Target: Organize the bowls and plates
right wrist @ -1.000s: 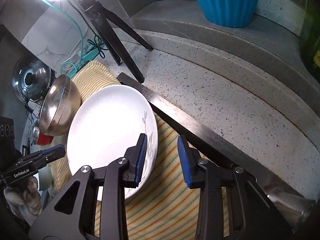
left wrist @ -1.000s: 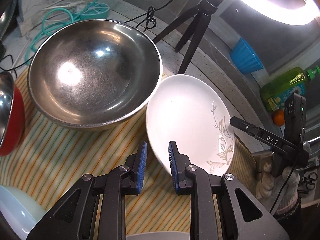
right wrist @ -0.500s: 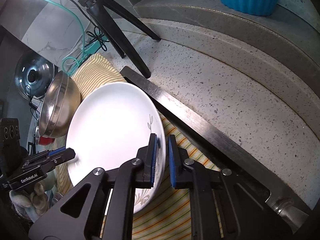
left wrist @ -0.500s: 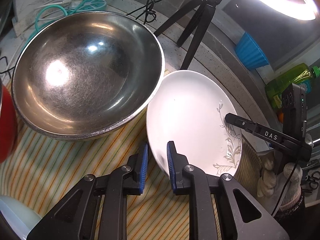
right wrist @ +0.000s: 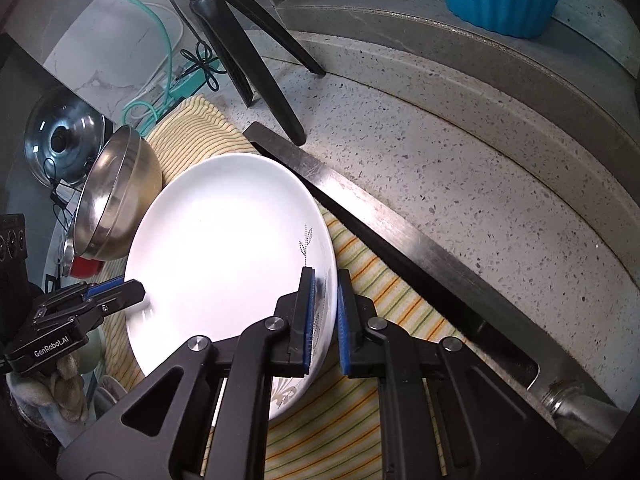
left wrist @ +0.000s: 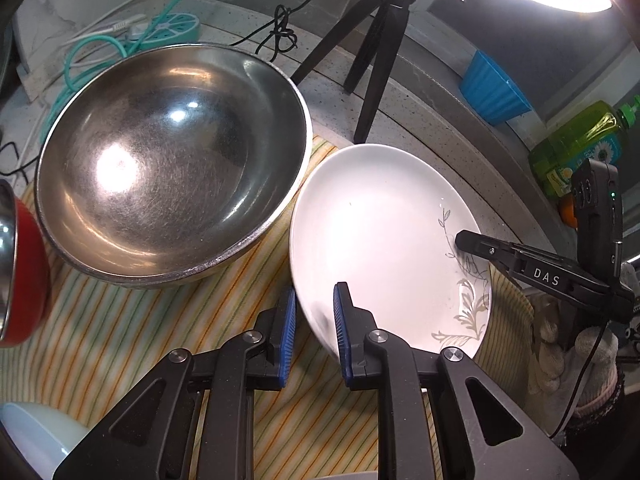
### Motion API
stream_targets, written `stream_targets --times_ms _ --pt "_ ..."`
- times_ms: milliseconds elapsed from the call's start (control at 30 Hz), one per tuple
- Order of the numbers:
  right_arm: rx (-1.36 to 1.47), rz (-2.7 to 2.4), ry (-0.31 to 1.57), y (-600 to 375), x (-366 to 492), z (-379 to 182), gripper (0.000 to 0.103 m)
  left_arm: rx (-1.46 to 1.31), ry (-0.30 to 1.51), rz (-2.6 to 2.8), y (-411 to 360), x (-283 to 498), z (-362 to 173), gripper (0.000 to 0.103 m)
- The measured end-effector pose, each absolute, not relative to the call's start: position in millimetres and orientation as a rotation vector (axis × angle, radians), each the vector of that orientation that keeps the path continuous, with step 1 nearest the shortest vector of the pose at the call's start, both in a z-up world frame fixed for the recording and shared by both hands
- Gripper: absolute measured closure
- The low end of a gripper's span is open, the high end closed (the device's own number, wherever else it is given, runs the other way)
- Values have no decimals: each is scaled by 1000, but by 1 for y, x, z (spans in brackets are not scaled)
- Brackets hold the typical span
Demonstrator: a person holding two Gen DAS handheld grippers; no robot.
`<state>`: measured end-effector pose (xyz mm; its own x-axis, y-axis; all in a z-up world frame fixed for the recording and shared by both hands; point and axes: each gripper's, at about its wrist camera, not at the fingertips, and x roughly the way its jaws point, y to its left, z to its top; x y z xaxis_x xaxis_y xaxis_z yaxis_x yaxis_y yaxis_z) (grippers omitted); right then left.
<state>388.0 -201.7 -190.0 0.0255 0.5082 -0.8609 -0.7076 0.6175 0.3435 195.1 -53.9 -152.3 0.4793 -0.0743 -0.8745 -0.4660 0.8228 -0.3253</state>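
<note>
A white plate with a leaf pattern (left wrist: 380, 240) is held tilted over the striped cloth (left wrist: 120, 320). My left gripper (left wrist: 314, 322) is shut on its near-left rim. My right gripper (right wrist: 325, 312) is shut on the opposite rim, by the leaf pattern; it also shows in the left wrist view (left wrist: 464, 242). The plate also shows in the right wrist view (right wrist: 224, 256). A large steel bowl (left wrist: 168, 156) stands on the cloth just left of the plate. A red bowl with a steel inside (left wrist: 16, 268) is at the far left edge.
A black tripod (left wrist: 380, 40) stands behind the plate on the speckled counter. A blue ribbed cup (left wrist: 492, 88) and a green soap bottle (left wrist: 576, 148) are on the ledge. A steel bar (right wrist: 400, 248) borders the cloth. A pale dish (left wrist: 36, 436) lies at the bottom left.
My right gripper closed on the plate's rim. My left gripper stayed on the opposite rim. The plate's edges have come up off the cloth and it shifted slightly.
</note>
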Motion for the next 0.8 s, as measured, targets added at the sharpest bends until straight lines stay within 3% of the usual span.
stream_targets --times_ms 800 --pt "-44 777 1159 -264 296 -123 93 -500 997 3 -56 150 -106 86"
